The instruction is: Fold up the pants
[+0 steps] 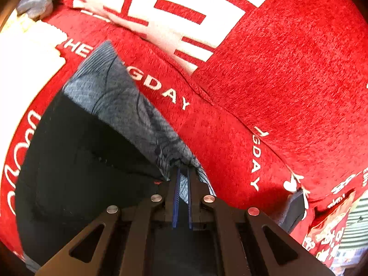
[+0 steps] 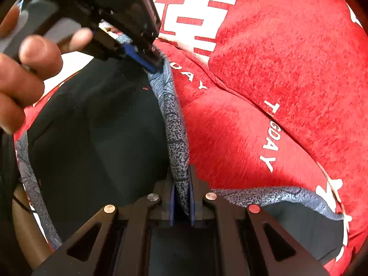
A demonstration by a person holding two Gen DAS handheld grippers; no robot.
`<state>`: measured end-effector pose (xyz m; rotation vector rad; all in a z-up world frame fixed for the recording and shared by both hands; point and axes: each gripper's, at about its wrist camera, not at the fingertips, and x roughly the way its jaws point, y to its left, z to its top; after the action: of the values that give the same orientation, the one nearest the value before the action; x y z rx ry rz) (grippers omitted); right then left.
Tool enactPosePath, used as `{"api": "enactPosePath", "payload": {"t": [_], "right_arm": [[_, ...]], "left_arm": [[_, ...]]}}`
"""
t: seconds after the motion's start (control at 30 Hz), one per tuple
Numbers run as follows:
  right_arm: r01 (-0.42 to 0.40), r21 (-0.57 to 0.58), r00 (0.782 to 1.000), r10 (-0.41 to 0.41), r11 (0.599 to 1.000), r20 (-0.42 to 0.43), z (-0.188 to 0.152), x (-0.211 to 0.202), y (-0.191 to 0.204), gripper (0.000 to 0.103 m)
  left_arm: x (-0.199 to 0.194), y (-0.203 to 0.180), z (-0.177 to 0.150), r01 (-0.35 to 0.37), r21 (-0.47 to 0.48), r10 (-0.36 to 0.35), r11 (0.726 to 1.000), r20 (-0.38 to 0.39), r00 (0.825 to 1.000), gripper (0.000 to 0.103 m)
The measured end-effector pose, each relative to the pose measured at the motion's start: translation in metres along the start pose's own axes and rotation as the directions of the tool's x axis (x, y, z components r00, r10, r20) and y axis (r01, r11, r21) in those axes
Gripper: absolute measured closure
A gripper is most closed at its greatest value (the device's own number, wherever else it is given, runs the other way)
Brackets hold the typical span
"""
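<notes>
The pants [image 1: 76, 161] are black with a grey-blue patterned band [image 1: 119, 96] and lie over a red blanket. My left gripper [image 1: 183, 172] is shut on the patterned band, holding its edge lifted. My right gripper [image 2: 181, 172] is shut on the same band [image 2: 177, 138] further along. In the right wrist view the left gripper [image 2: 153, 67] shows at the upper left, held by a hand [image 2: 25, 73], pinching the band's far end. The band hangs taut between the two grippers, with the black cloth [image 2: 96, 126] sagging to the left.
A red blanket [image 1: 287, 69] with white lettering covers the surface and a raised cushion behind [image 2: 287, 46]. A cream cloth [image 1: 25, 50] lies at the far left. Grey fabric [image 1: 34, 2] sits in the top left corner. Printed red packaging [image 1: 329, 230] is at the lower right.
</notes>
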<state>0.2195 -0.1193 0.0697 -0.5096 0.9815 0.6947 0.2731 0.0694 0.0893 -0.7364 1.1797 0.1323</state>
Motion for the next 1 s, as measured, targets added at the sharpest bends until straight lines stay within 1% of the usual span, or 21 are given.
{"api": "enactPosePath", "payload": {"t": [0.07,0.1,0.13,0.2,0.23,0.27,0.3,0.33,0.37,0.4,0.43,0.47,0.5,0.53,0.6,0.7,0.73,0.87,0.9,0.93,1.0], "right_arm": [[0.009,0.007,1.000,-0.009,1.000,0.010,0.004,0.008,0.001,0.093],[0.012,0.008,1.000,-0.012,1.000,0.014,0.004,0.008,0.001,0.093],[0.014,0.011,1.000,-0.014,1.000,0.019,0.004,0.010,0.001,0.093],[0.009,0.020,1.000,-0.010,1.000,0.023,0.001,0.010,0.000,0.093],[0.010,0.025,1.000,-0.010,1.000,0.022,0.001,0.012,0.000,0.093],[0.012,0.028,1.000,-0.012,1.000,0.021,0.002,0.013,0.000,0.093],[0.016,0.030,1.000,-0.017,0.999,0.022,0.001,0.011,0.001,0.093],[0.020,0.030,1.000,-0.021,0.999,0.023,0.002,0.012,0.001,0.093],[0.024,0.030,0.999,-0.025,0.999,0.028,0.002,0.012,0.002,0.093],[0.023,0.032,0.999,-0.024,0.999,0.032,0.002,0.012,0.001,0.093],[0.017,0.037,0.999,-0.018,0.999,0.036,0.002,0.013,0.000,0.093],[0.010,0.043,0.999,-0.012,0.999,0.037,0.003,0.014,-0.001,0.093],[0.006,0.050,0.999,-0.008,0.999,0.037,0.004,0.016,-0.003,0.093],[0.004,0.054,0.999,-0.006,0.999,0.036,0.004,0.016,-0.004,0.093],[0.008,0.059,0.999,-0.010,0.998,0.037,0.005,0.016,-0.003,0.093],[0.010,0.055,0.999,-0.013,0.998,0.041,0.004,0.016,-0.002,0.093],[0.010,0.052,0.999,-0.012,0.999,0.043,0.003,0.016,-0.002,0.093],[0.025,0.030,0.999,-0.026,0.999,0.045,0.003,0.016,0.001,0.093],[0.030,0.026,0.998,-0.032,0.999,0.046,0.002,0.016,0.002,0.093],[0.035,0.022,0.998,-0.036,0.999,0.047,0.002,0.015,0.003,0.093],[0.036,0.020,0.998,-0.037,0.999,0.051,0.001,0.014,0.004,0.093]], "left_arm": [[-0.003,0.001,-0.006,0.065,0.005,-0.065,0.998,-0.029,0.997,0.098],[-0.014,0.003,-0.012,0.159,0.026,-0.159,0.987,-0.017,0.987,0.098],[-0.025,0.005,-0.017,0.184,0.060,-0.186,0.981,0.028,0.982,0.098],[-0.030,0.007,-0.021,0.068,0.088,-0.079,0.994,0.126,0.989,0.098],[-0.023,0.011,-0.018,0.026,0.065,-0.033,0.998,0.105,0.994,0.091],[-0.012,0.016,-0.015,0.023,0.042,-0.024,0.999,0.036,0.999,0.068],[-0.006,0.023,-0.015,0.120,0.007,-0.119,0.993,-0.033,0.992,0.068],[-0.016,0.023,-0.019,0.193,0.013,-0.193,0.981,0.007,0.981,0.068],[-0.042,0.019,-0.030,0.225,0.079,-0.234,0.971,0.132,0.963,0.069],[-0.059,0.015,-0.037,0.205,0.121,-0.227,0.971,0.209,0.951,0.067],[-0.068,0.012,-0.040,0.200,0.132,-0.228,0.971,0.243,0.943,0.057],[-0.069,0.012,-0.038,0.210,0.114,-0.230,0.971,0.210,0.950,0.008],[-0.065,0.014,-0.034,0.201,0.089,-0.213,0.976,0.171,0.962,0.002],[-0.057,0.016,-0.030,0.181,0.069,-0.189,0.981,0.159,0.969,0.001],[-0.038,0.018,-0.023,0.088,0.031,-0.091,0.996,0.161,0.983,0.001],[-0.011,0.022,-0.006,0.063,-0.062,-0.057,0.996,0.103,0.993,0.001],[-0.001,0.019,0.001,0.024,-0.089,-0.017,0.996,0.083,0.996,0.001],[0.034,-0.008,0.028,-0.139,-0.018,0.140,0.990,0.035,0.990,0.001],[0.052,-0.015,0.033,-0.210,0.031,0.210,0.977,-0.007,0.978,0.002],[0.065,-0.016,0.034,-0.262,0.053,0.264,0.964,-0.047,0.963,0.008],[0.080,-0.009,0.028,-0.312,0.058,0.317,0.948,-0.128,0.940,0.086]]}}
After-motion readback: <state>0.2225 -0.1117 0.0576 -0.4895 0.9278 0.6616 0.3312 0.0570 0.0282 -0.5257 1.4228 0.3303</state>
